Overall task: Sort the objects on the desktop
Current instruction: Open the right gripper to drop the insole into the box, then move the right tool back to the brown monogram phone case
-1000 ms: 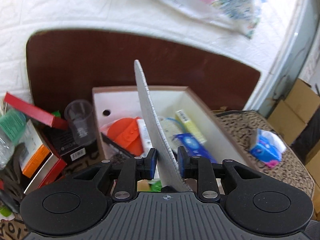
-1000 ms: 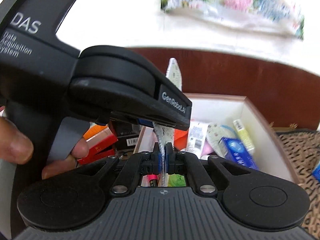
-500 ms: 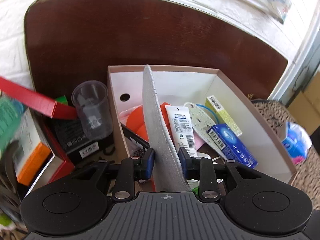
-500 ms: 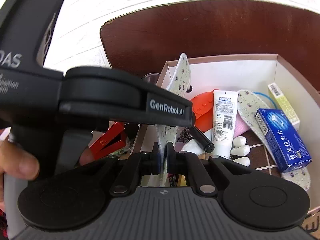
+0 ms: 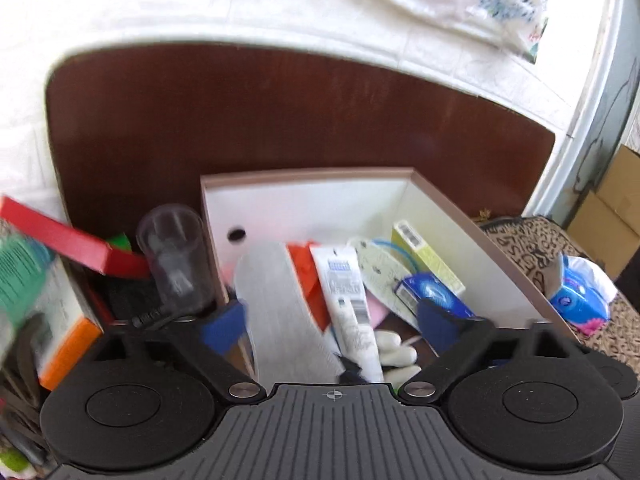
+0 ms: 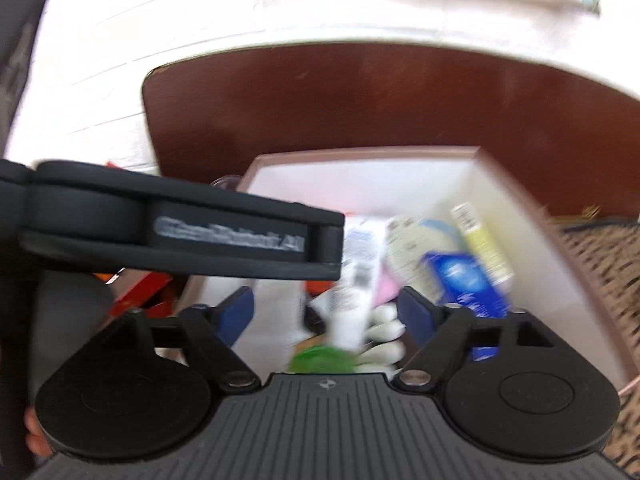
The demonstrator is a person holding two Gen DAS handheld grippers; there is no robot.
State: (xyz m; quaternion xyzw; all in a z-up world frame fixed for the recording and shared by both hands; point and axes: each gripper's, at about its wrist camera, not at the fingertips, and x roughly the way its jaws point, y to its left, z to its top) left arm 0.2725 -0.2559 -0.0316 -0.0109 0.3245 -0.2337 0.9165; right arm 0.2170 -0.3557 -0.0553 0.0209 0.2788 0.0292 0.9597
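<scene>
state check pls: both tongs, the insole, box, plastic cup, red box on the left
left tongs: open, holding nothing
right tongs: open, holding nothing
grey insole: loose, lying in the box
storage box: lidless, partly filled
clear plastic cup: upright, looks empty
red box: lid raised

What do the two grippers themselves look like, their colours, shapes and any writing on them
Both are matte black. The left gripper and right gripper each have a ribbed dark grey body, two round black discs, angled arms with silver rivets, and blue finger pads. Seen side-on from the right wrist, the left unit carries blurred white lettering.
</scene>
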